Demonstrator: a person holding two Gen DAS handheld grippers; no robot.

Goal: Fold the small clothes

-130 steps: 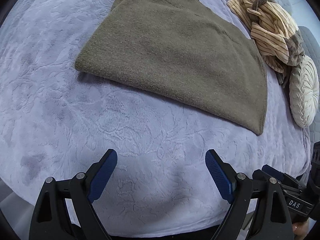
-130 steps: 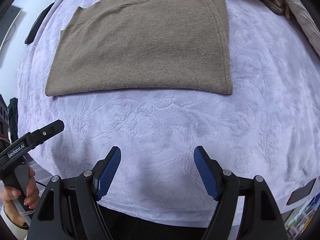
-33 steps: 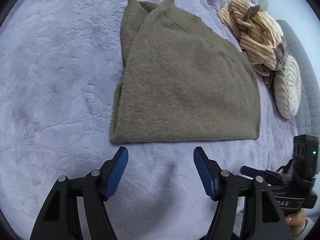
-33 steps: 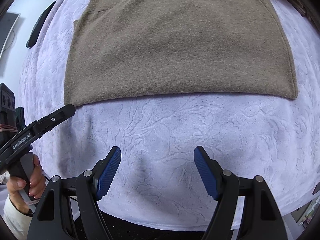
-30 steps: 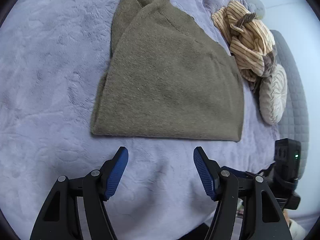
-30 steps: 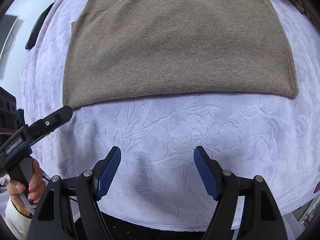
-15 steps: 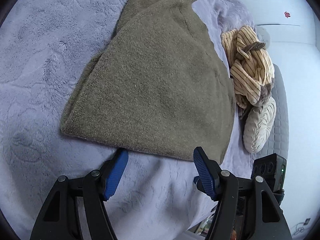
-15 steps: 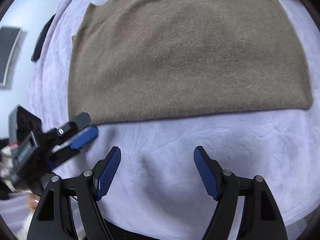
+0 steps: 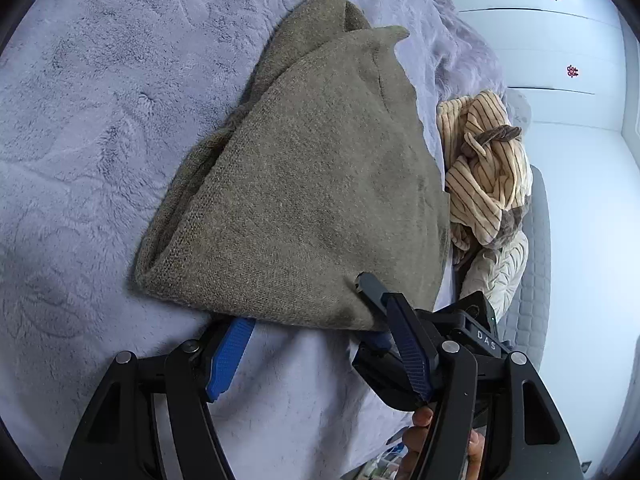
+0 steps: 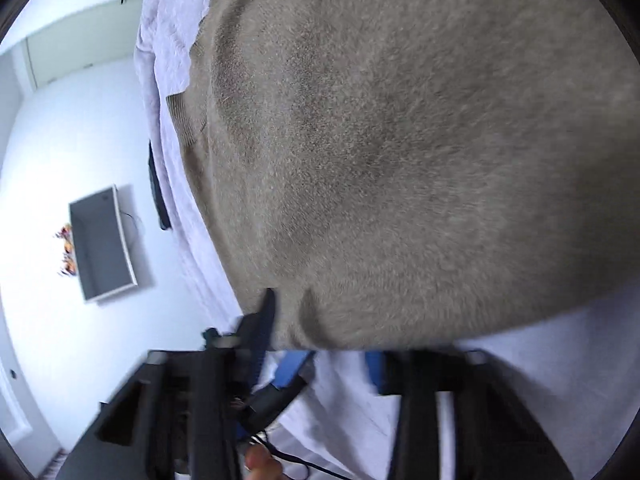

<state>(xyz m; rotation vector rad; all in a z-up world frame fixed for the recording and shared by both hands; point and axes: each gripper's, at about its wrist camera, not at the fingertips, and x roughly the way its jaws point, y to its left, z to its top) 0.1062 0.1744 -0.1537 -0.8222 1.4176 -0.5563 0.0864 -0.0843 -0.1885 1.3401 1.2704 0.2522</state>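
Observation:
An olive-brown knitted garment [image 9: 304,184] lies folded on the lilac plush blanket [image 9: 80,120]. My left gripper [image 9: 320,340] is open at the garment's near hem, its left finger tucked under the edge. In the left wrist view the right gripper [image 9: 372,312] sits at the same hem, one finger over the knit and one below. In the right wrist view the garment [image 10: 400,140] fills the frame and my right gripper [image 10: 336,360] has its blue pads at the hem, blurred and closer together than before; whether it pinches the knit is unclear.
A striped beige plush toy [image 9: 484,176] and a cream round cushion [image 9: 500,276] lie just beyond the garment's right side. The blanket's edge [image 10: 168,128] drops off to the left in the right wrist view, with a wall-mounted screen [image 10: 102,244] beyond.
Both grippers have moved forward to the garment's near hem and tilted. The right gripper's pads have come closer together. The left finger has slid under the edge.

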